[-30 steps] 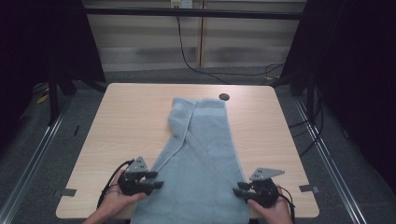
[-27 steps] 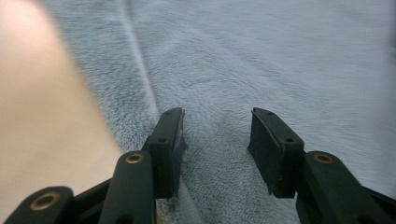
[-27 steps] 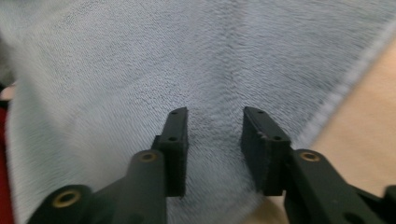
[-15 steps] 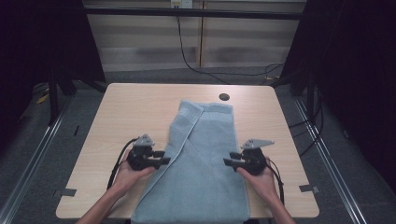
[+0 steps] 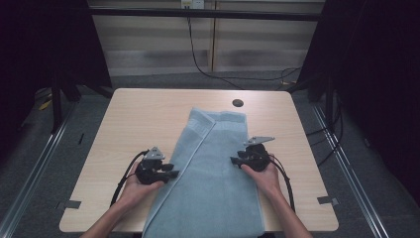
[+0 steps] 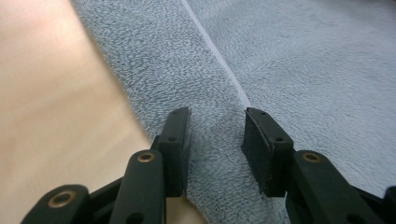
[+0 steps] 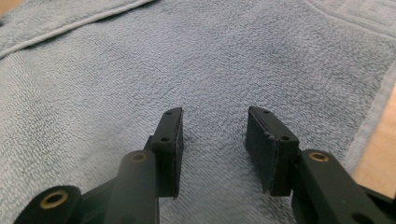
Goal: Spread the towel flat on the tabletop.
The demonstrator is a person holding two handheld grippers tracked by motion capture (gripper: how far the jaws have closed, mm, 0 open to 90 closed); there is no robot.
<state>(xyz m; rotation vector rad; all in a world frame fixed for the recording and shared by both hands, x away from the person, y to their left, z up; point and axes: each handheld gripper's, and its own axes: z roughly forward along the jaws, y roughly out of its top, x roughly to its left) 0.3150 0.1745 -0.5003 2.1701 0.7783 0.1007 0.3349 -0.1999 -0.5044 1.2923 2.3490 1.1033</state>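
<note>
— Towel, where is it lying?

— Your pale blue towel runs down the middle of the table, from about 12 o'clock to the near edge at 6 o'clock, its left side folded in over the rest.

— And my left tongs?

— At roughly 8 o'clock, on the towel's left edge. In the left gripper view the jaws stand partly apart over the folded strip beside the white hem; they have just been closing, with nothing pinched.

— My right tongs?

— Near 4 o'clock, at the towel's right edge. Their jaws have just been opening and hold nothing, with flat cloth beneath them.
</note>
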